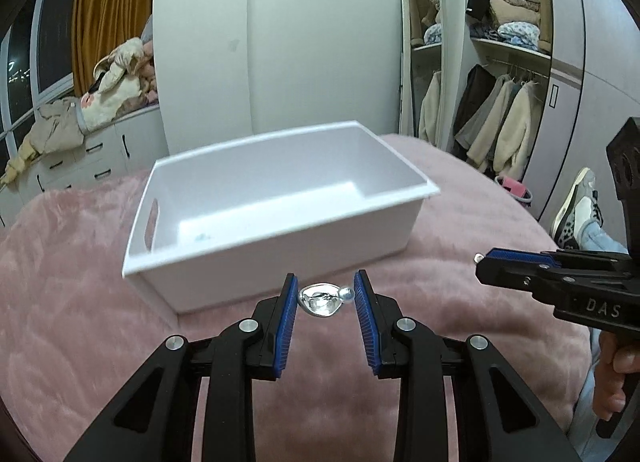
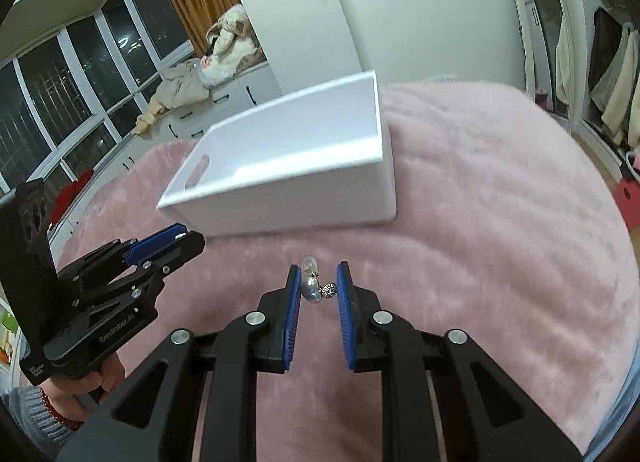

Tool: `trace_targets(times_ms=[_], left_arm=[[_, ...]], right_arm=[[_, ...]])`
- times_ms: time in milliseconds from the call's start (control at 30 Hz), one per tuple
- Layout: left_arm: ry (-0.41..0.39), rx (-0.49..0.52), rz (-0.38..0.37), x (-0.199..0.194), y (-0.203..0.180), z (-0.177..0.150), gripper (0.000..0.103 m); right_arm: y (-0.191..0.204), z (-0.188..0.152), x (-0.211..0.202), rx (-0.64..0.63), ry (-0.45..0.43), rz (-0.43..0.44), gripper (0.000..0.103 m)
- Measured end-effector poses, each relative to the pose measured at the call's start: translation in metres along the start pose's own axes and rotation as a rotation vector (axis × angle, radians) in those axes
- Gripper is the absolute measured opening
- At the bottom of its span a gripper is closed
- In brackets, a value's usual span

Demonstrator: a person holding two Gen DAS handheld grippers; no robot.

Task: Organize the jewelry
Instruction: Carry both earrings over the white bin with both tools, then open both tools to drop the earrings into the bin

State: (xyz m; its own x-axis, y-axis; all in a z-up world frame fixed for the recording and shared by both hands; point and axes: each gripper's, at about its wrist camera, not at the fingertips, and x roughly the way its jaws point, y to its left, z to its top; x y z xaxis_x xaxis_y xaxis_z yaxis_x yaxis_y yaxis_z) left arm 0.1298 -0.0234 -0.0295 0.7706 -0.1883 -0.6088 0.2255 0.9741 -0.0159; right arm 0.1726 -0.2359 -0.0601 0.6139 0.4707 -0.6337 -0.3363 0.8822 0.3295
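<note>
A white open bin [image 1: 280, 217] stands on the pink fuzzy blanket [image 1: 80, 282], with a small greenish piece [image 1: 202, 238] on its floor. My left gripper [image 1: 326, 296] is shut on a silver, clear-stone earring [image 1: 322, 300] just before the bin's near wall. My right gripper [image 2: 318, 282] is shut on a pearl earring [image 2: 312, 286] with a sparkly stud, held above the blanket in front of the bin [image 2: 300, 165]. The right gripper also shows in the left wrist view [image 1: 486, 262], and the left gripper in the right wrist view [image 2: 176, 242].
The bin has a slot handle [image 1: 151, 221] on its left end. An open wardrobe [image 1: 508, 73] with hanging coats and a standing mirror [image 1: 424, 57] are at the back right. Drawers with piled clothes [image 1: 100, 101] are at the back left, by windows.
</note>
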Motion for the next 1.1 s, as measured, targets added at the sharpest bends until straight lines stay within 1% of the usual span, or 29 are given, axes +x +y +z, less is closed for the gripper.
trace_targets(times_ms=[200,433,567,633,767,867,1100], left_arm=[[-0.046,0.011,0.009,-0.006,0.006,0.027,0.034],[-0.084,-0.005,0.043,-0.002,0.022,0.056,0.034],[-0.067,-0.034,0.043,0.013,0.03,0.069,0.034],[-0.062,-0.035,0.055,0.021,0.032,0.072,0.034],[-0.033,-0.052,0.065,0.042,0.042,0.082,0.034],[-0.011,-0.073,0.075,0.059,0.05,0.087,0.034],[0.076,-0.124,0.096,0.101,0.073,0.092,0.034]], right_arm=[[0.007,0.032,0.0,-0.028,-0.05,0.009,0.019],[0.015,0.067,0.009,-0.058,-0.088,0.015,0.019],[0.013,0.084,0.02,-0.067,-0.09,0.001,0.019],[0.01,0.091,0.027,-0.065,-0.089,-0.009,0.019],[0.006,0.103,0.052,-0.069,-0.068,-0.022,0.019],[0.005,0.105,0.07,-0.074,-0.048,-0.026,0.019],[0.005,0.104,0.104,-0.055,-0.012,-0.003,0.019]])
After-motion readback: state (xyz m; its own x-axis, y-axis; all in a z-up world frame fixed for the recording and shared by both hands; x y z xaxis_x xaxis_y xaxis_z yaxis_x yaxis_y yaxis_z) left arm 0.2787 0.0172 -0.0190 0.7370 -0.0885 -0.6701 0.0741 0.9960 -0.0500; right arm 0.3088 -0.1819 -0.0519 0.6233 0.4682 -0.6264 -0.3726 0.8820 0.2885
